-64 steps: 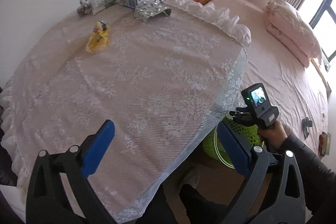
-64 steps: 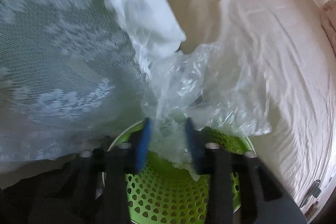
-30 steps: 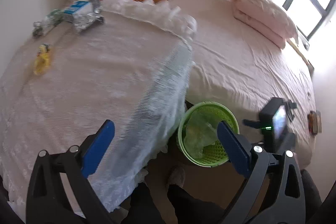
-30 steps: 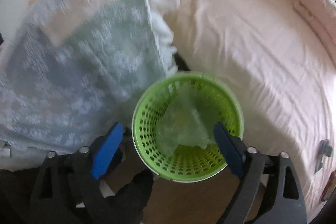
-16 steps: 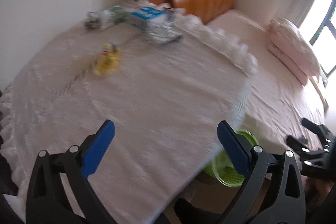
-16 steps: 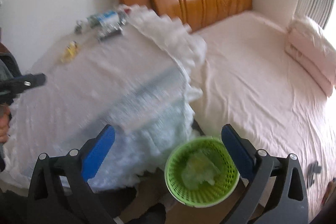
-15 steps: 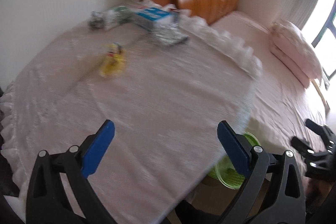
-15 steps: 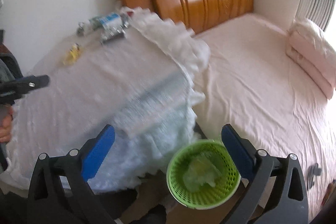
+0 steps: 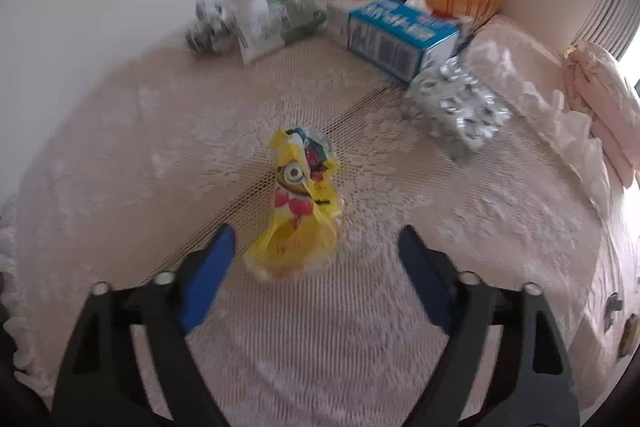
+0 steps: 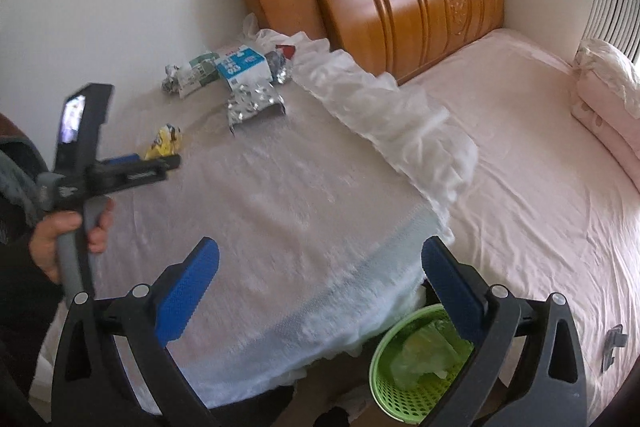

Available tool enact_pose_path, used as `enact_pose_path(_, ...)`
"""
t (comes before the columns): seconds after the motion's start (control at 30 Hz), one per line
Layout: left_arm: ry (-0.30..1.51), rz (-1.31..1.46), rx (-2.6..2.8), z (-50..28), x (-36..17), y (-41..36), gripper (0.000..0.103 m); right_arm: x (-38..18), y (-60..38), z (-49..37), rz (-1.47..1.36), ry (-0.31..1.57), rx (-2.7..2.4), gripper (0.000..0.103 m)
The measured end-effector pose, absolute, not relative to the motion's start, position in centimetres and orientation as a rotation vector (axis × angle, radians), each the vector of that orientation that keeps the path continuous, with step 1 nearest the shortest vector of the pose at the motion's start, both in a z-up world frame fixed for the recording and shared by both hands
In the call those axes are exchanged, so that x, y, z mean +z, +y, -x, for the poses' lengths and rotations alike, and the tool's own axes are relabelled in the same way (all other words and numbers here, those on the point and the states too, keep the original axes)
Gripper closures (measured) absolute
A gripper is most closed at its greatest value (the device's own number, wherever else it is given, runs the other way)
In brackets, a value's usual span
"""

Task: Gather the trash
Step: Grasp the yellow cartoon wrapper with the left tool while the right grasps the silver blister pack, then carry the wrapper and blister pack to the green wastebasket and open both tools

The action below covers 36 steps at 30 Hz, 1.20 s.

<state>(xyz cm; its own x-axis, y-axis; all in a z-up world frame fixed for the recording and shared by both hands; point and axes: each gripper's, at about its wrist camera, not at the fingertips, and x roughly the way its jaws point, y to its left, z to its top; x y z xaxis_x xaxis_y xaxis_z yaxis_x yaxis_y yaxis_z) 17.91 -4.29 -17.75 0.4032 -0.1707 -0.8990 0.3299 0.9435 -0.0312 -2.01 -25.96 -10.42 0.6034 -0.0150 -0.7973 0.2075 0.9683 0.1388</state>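
Left gripper: spread wide, empty, low over the lace tablecloth.
Yellow wrapper: on the cloth, near end between the 2 fingertips, long axis running away along the fingers.
Right gripper: spread, empty, well back, above the green basket.
Nearer arm: left.

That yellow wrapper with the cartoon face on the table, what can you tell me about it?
The yellow wrapper is a crumpled, shiny plastic snack packet, printed with a one-eyed goggled cartoon character and red patches. It lies alone on the lace tablecloth, apart from the other rubbish near the wall. Its torn end points toward the wall. The left gripper is open with its blue fingers on either side of the wrapper's near end; whether they touch it is unclear.
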Motion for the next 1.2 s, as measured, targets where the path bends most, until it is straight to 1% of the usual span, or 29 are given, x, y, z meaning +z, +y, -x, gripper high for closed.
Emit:
enact_pose_path(0.03,1.125,-0.155,-0.319,-18.3,-18.1,-4.3,0.043,-10.4,-25.8,1.4,-0.226,0.918,-0.129,0.002)
enact_pose_path(0.1,1.128,-0.142,-0.316,-18.9,-18.6,-4.4,0.052,-10.4,-25.5,0.4,-0.226,0.917,-0.127,0.002)
enact_pose_path(0.13,1.127,-0.143,-0.318,-19.0,-18.6,-4.4,0.060,-10.4,-25.3,-0.2,-0.228,0.916,-0.121,0.002)
enact_pose_path(0.17,1.128,-0.143,-0.330,-19.1,-18.5,-4.5,0.064,-10.4,-25.1,-0.8,-0.231,0.916,-0.115,0.002)
enact_pose_path(0.2,1.133,-0.142,-0.336,-19.1,-18.4,-4.6,0.073,-10.4,-24.9,-1.3,-0.233,0.917,-0.106,0.002)
enact_pose_path(0.23,1.138,-0.134,-0.340,-19.1,-18.3,-4.6,0.076,-10.5,-24.7,-2.1,-0.229,0.920,-0.096,0.002)
enact_pose_path(0.3,1.142,-0.100,-0.351,-19.0,-17.8,-4.2,0.079,-10.6,-24.1,-3.9,-0.205,0.924,-0.077,0.002)
enact_pose_path(0.47,1.114,-0.059,-0.353,-17.0,-15.5,-2.4,0.080,-11.6,-22.4,-10.9,-0.098,0.948,-0.010,0.002)
enact_pose_path(0.67,1.109,-0.026,-0.349,-14.7,-13.3,0.5,0.080,-14.2,-20.6,-18.8,-0.017,0.985,0.037,0.002)
enact_pose_path(0.83,1.105,-0.048,-0.339,-13.8,-13.0,1.7,0.080,-16.6,-20.6,-22.6,-0.007,1.059,0.026,0.002)
enact_pose_path(1.0,1.106,-0.030,-0.342,-13.7,-12.9,2.7,0.080,-17.7,-20.4,-23.5,0.003,1.082,0.040,0.003)
enact_pose_path(1.1,1.102,-0.031,-0.339,-13.5,-12.8,3.0,0.080,-17.7,-20.3,-23.3,0.015,1.074,0.049,0.026)
enact_pose_path(1.2,1.096,-0.031,-0.339,-13.0,-12.4,3.0,0.080,-17.6,-20.7,-22.5,-0.036,1.073,0.058,0.028)
